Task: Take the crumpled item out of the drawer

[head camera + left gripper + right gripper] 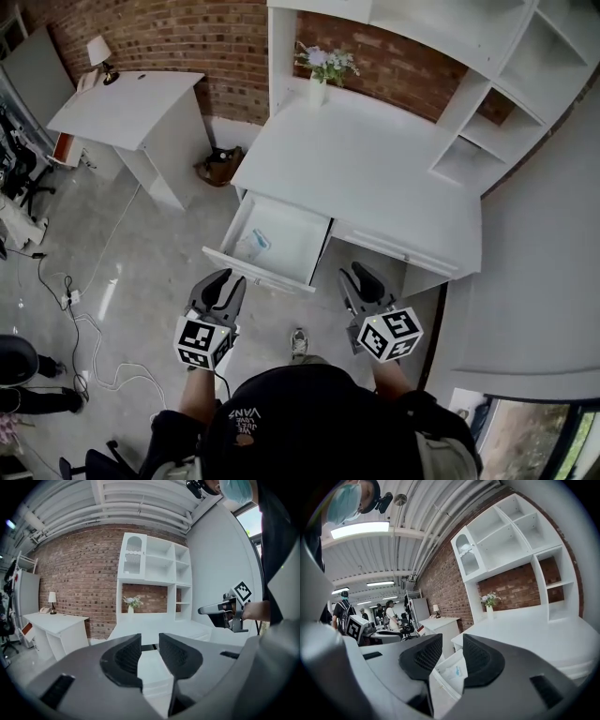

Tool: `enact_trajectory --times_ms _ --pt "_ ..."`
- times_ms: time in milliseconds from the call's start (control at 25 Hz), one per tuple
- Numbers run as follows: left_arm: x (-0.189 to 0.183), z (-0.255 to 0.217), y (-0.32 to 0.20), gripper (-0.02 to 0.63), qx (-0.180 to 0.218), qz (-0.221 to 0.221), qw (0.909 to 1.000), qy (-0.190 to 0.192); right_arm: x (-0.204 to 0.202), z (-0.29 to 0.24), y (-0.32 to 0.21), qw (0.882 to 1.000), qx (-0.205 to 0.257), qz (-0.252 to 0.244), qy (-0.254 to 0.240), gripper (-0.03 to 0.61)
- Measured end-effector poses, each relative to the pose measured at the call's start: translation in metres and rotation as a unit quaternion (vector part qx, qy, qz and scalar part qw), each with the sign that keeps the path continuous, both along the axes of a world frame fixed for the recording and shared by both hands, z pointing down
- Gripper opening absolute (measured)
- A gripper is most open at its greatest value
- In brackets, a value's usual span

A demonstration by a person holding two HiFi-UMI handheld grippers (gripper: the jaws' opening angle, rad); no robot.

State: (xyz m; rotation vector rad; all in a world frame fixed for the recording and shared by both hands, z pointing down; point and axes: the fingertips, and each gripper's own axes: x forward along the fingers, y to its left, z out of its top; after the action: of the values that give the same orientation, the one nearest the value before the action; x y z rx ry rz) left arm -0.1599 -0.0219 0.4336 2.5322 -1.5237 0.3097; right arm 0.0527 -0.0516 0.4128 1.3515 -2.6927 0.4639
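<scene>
The white desk's left drawer (pixel 302 246) stands pulled open. A crumpled clear and pale blue item (pixel 253 244) lies in its front left corner. Both grippers hover in front of the desk, short of the drawer. My left gripper (pixel 223 279) is just before the drawer's front edge, open with nothing between its jaws (pixel 150 654). My right gripper (pixel 361 277) is to the right of the drawer, below the closed second drawer, also open and empty (pixel 452 657). In the right gripper view, the crumpled item (pixel 455 671) shows through the gap between the jaws, well beyond them.
A vase of flowers (pixel 323 67) stands at the back of the desktop (pixel 375 169), under a white shelf unit (pixel 487 103). A second white desk (pixel 131 108) with a lamp is at the left. Cables (pixel 80 323) trail across the floor. People stand far off (pixel 389 613).
</scene>
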Motion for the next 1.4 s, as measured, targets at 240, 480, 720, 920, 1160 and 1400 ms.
enact_trajectory --times_ms 240,480,720,920,1160,1400 --pt "0.013 0.007 -0.045 0.097 -0.012 -0.030 0.9995 -0.005 0.019 0.005 -0.044 1.000 -0.004 -0.026 0.007 0.112" --pt "0.024 0.018 -0.079 0.097 -0.030 -0.038 0.9986 -0.024 0.029 0.016 -0.075 0.999 -0.017 -0.045 0.004 0.112" --pt "0.024 0.036 -0.111 0.097 -0.043 -0.018 0.9977 -0.050 0.030 0.032 -0.088 0.999 -0.030 -0.040 0.002 0.112" --pt "0.019 0.050 -0.147 0.097 -0.045 0.023 0.9968 -0.062 0.023 0.043 -0.101 0.999 -0.038 -0.005 0.003 0.112" --pt "0.018 0.070 -0.195 0.097 -0.066 0.092 0.9904 -0.080 0.005 0.050 -0.123 0.998 -0.052 0.042 -0.001 0.112" --pt "0.011 0.100 -0.236 0.097 -0.098 0.152 0.9783 -0.101 -0.011 0.053 -0.144 0.994 -0.057 0.090 -0.002 0.112"
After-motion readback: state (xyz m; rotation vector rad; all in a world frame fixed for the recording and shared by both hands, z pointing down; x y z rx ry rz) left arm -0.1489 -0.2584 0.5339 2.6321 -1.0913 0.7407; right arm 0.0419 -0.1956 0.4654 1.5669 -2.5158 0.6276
